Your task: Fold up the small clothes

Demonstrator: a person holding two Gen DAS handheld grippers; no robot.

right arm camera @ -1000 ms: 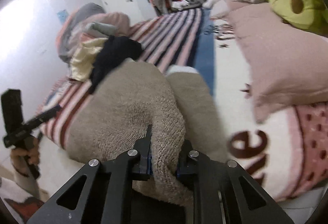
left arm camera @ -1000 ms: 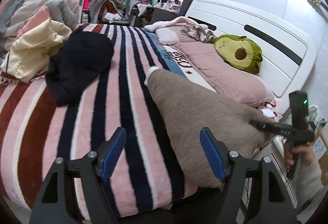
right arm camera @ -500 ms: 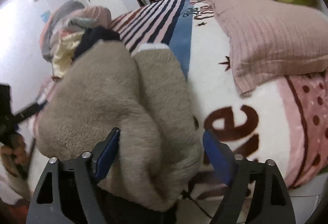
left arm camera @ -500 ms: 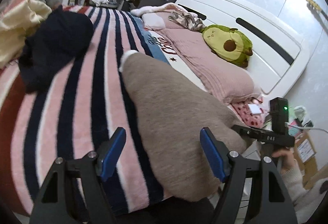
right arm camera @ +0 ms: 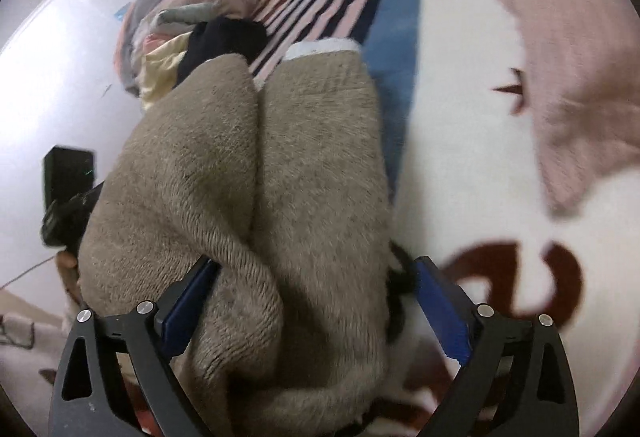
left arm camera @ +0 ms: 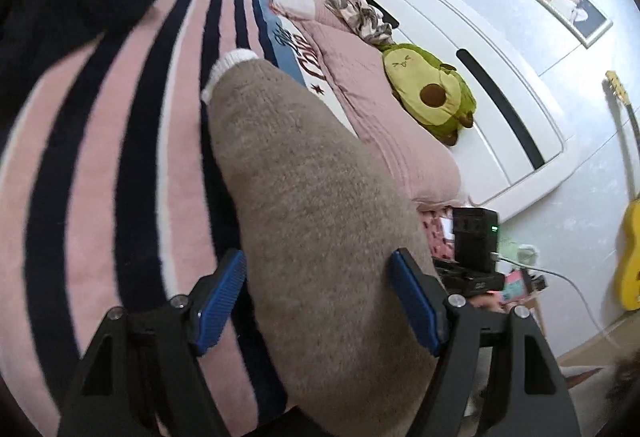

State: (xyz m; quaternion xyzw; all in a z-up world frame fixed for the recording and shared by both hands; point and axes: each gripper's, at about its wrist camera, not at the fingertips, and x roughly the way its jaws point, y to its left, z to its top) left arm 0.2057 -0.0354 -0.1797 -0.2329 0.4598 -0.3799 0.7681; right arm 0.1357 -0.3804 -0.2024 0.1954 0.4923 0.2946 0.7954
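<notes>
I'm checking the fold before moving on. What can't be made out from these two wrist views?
- Left wrist: the near end of the taupe knit garment runs off the bottom edge, behind the left gripper.
- Left wrist: the right gripper is half hidden by the garment; its fingers are unseen.
- Right wrist: the layers under the garment's fold are hidden.
- Right wrist: the blanket lettering is blurred and cut off.
</notes>
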